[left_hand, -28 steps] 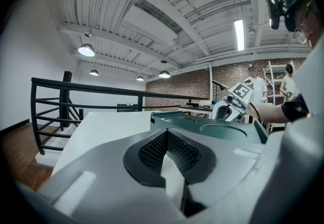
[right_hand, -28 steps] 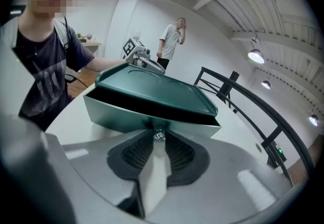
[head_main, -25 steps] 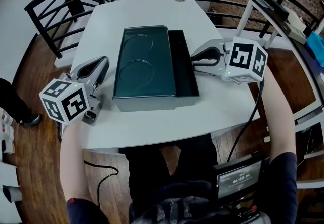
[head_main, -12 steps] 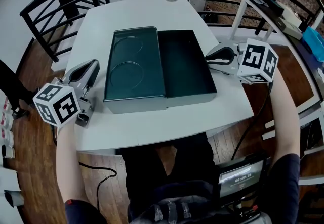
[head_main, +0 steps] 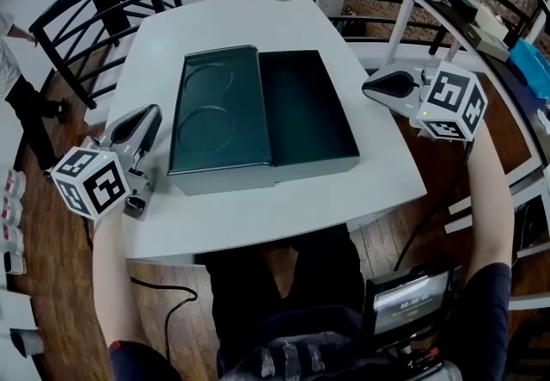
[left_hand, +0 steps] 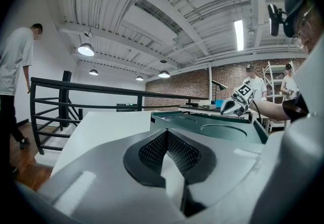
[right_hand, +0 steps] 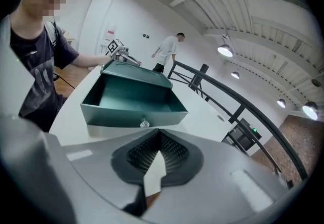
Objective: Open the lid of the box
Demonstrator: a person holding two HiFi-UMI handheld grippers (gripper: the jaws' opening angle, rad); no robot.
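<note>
Within the last second the sliding lid [head_main: 215, 113] and the dark green box [head_main: 316, 171] had drawn apart, baring the half nearest the right gripper [head_main: 371, 85]. That gripper had backed off just beyond the box's small knob [right_hand: 145, 124], its jaws closed on nothing. The left gripper [head_main: 151, 113] lay beside the lid's far edge, also closed and empty. The opening looked essentially done.

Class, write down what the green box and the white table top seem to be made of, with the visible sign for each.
Box: probably thin painted sheet metal, perhaps plastic; thin walls, crisp edges, dull satin sheen.
Table top: smooth matte white, likely laminate or painted board; even surface, no grain visible.
</note>
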